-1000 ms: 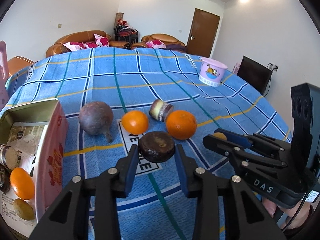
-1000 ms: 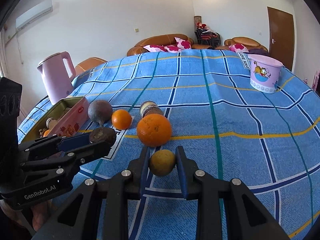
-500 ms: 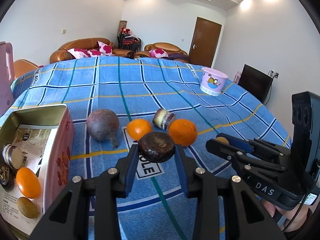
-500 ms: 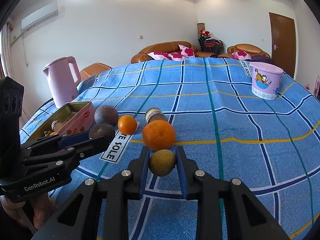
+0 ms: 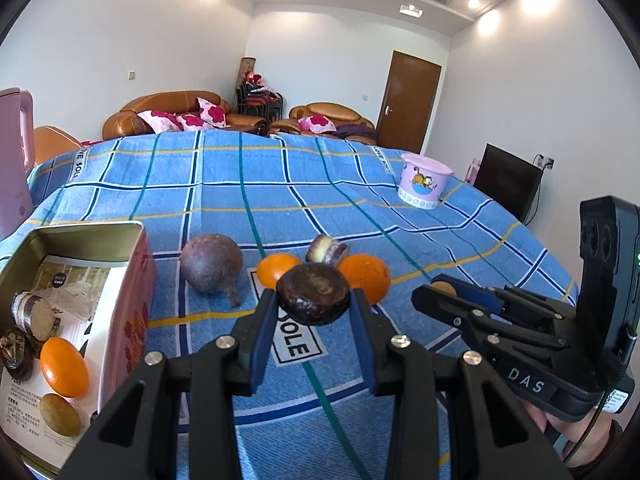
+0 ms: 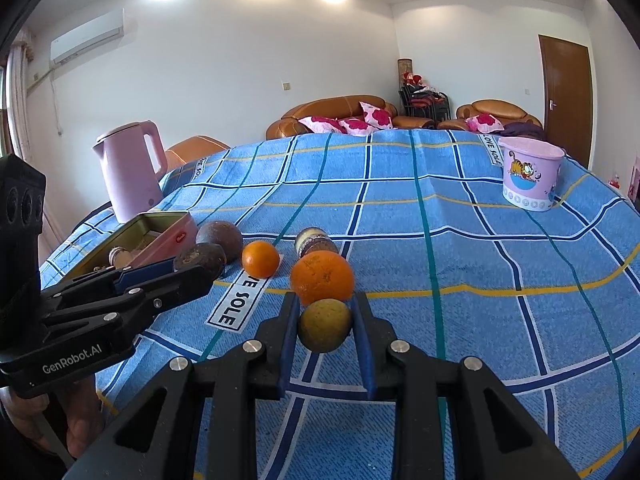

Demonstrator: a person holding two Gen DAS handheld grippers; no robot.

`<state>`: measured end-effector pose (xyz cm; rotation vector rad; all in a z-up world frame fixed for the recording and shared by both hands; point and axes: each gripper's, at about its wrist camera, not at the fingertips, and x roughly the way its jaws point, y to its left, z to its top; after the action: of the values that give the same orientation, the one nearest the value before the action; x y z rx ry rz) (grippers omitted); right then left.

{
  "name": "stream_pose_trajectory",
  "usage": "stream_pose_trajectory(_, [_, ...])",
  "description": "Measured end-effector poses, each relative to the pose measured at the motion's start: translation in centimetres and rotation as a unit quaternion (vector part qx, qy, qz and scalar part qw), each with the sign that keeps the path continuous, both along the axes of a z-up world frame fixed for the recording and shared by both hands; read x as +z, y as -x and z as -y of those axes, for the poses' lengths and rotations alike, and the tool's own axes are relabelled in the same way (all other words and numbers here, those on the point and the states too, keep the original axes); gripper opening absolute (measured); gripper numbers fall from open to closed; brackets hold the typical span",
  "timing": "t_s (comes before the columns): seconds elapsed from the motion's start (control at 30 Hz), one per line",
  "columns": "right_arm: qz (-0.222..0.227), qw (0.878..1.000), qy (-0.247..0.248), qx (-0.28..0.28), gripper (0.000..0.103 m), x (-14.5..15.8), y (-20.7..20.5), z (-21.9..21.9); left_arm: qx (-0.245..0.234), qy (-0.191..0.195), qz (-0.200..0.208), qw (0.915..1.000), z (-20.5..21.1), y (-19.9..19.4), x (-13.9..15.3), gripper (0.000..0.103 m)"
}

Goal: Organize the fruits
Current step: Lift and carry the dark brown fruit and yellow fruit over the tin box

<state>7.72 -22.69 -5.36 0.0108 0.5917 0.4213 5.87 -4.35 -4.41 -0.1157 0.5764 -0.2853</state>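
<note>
Left wrist view — left gripper [image 5: 313, 300] clamping dark fruit [image 5: 313, 298], right gripper [image 6: 325, 326] pinching yellow-green fruit [image 6: 325, 325]

The left gripper [image 5: 313, 308] clamps a dark brown fruit [image 5: 313, 298] above the blue checked cloth [image 5: 280, 196].

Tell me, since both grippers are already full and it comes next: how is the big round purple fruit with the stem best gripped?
Grip the big round purple fruit across its widest middle, fingers on its left and right flanks, coming from the near side. Its stem points toward you and down onto the cloth, so keep above it.
</note>
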Motion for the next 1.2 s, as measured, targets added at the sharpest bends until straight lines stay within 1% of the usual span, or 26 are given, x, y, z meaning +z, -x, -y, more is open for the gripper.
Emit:
stream_pose_trajectory(0.93, [0.05, 0.999, -0.016, 0.001, 0.028, 0.6, 1.5, 0.4, 0.01, 0.005, 0.044, 0.999, -0.3, 1.4, 0.7, 0.038])
stream_pose_trajectory(1.2, [0.072, 0.997, -0.023, 0.002, 0.028, 0.9, 2.1, 0.7, 0.011, 0.006, 0.06, 0.9981, -0.4, 1.8, 0.9, 0.038])
